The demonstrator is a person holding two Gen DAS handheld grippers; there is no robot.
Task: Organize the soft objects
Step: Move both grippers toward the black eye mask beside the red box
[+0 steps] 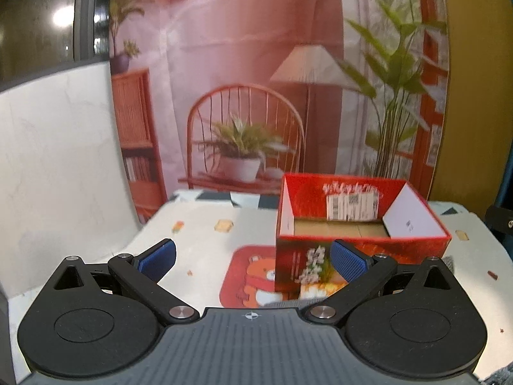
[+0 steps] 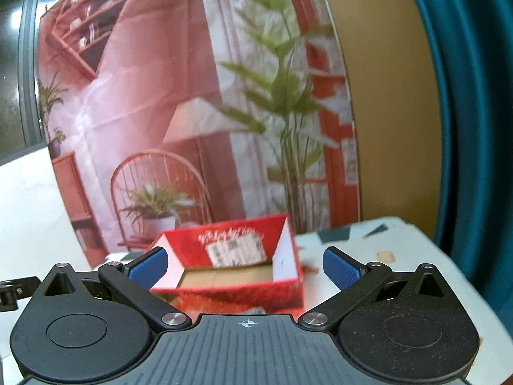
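While hovering above the table (image 1: 205, 224), left gripper (image 1: 253, 258) spread wide, blue-padded fingers (image 1: 157, 260) far apart and holding nothing. Same with the right gripper (image 2: 245, 268): fingers (image 2: 340, 269) splayed wide, nothing between them.

Ahead of both, on the pale patterned tablecloth, a red open-topped box (image 1: 359, 250), upright, brown cardboard floor showing inside, a white barcode label on its far inner wall, white lining on the side walls. No soft item visible inside it. Seen from the left wrist, box ahead and to the right, its near corner just behind the right-hand pad. Seen from the right wrist, box (image 2: 237, 288) nearly centred between the pads and a little beyond them.

Just beside the box's near left corner, flat on the cloth, a red mat with a cartoon bear (image 1: 250, 276). At the far right edge of the left view, a scrap of grey knitted fabric (image 1: 450, 261), mostly hidden behind the gripper. Behind the table, a printed backdrop (image 1: 256, 80) of a pink room with chair, lamp and plants.
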